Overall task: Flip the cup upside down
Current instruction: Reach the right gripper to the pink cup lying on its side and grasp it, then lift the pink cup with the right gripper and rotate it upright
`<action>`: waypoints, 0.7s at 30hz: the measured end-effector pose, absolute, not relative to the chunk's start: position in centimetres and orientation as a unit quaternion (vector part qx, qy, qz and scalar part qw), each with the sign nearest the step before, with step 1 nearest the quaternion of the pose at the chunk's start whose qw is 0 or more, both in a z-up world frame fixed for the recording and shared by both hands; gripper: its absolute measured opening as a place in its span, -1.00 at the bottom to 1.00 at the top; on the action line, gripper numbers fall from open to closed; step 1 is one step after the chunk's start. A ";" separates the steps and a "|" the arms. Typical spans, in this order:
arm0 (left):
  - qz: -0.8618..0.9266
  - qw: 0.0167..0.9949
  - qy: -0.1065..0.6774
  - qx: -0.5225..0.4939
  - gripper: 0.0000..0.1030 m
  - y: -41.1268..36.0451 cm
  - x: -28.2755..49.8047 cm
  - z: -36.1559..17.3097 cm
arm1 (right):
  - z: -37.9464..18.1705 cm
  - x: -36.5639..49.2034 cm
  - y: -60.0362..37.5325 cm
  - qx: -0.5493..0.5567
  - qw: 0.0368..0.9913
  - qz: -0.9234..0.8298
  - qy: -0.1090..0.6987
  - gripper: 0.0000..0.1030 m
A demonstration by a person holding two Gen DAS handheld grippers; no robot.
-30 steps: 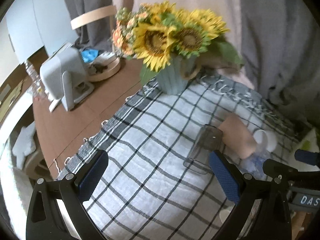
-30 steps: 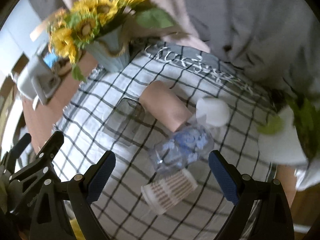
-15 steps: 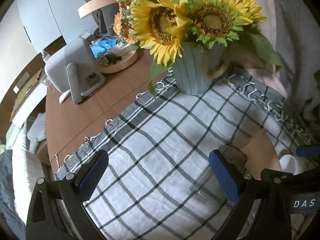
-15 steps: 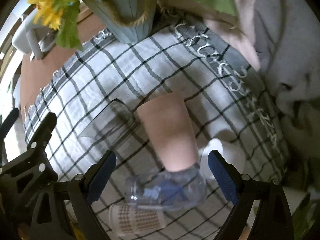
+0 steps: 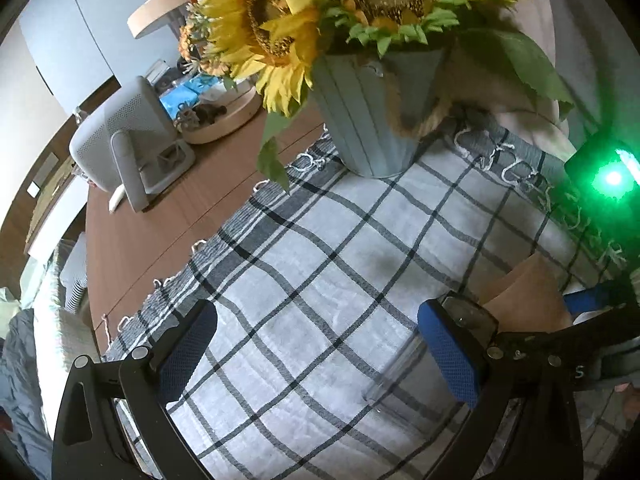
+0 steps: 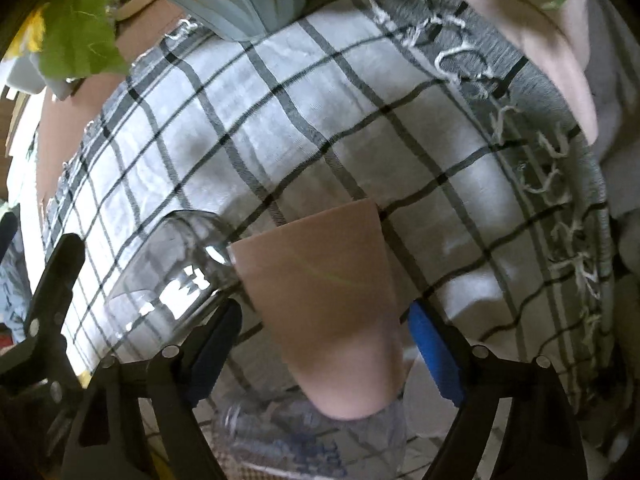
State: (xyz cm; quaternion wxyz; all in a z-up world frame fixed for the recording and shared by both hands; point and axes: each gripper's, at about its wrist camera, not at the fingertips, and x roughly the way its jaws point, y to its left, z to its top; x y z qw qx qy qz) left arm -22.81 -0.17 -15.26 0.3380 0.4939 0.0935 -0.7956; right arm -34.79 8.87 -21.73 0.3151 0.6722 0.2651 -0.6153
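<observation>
A pink cup (image 6: 320,300) lies on its side on the checked cloth (image 6: 280,120), its base pointing away from me. My right gripper (image 6: 326,358) is open, with its blue pads on either side of the cup's body, apart from it. A clear glass tumbler (image 6: 172,276) lies on its side just left of the cup. In the left wrist view my left gripper (image 5: 320,356) is open and empty above the cloth, with the tumbler (image 5: 424,356) by its right pad and the pink cup (image 5: 524,296) beyond.
A grey-blue vase of sunflowers (image 5: 372,112) stands at the cloth's far edge. A white appliance (image 5: 128,140) and a round tray (image 5: 220,116) sit on the wooden table (image 5: 132,248). A clear patterned cup (image 6: 304,436) lies under the right gripper.
Both grippers have moved forward and lower toward the cloth. The pink cup now lies between the right gripper's pads. The vase looms closer in both views.
</observation>
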 end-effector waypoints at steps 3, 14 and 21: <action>-0.796 0.338 0.091 0.494 0.99 -0.1 -23.0 -15.4 | -22.5 -35.2 9.0 0.682 0.314 -0.608 0.260 0.57; -0.817 0.317 0.075 0.476 0.98 0.0 -21.8 -14.1 | -20.4 -34.9 9.2 0.675 0.298 -0.624 0.256 0.49; -0.844 0.295 0.081 0.442 0.99 -0.5 -19.6 -11.2 | -14.6 -33.6 9.8 0.648 0.284 -0.668 0.230 0.47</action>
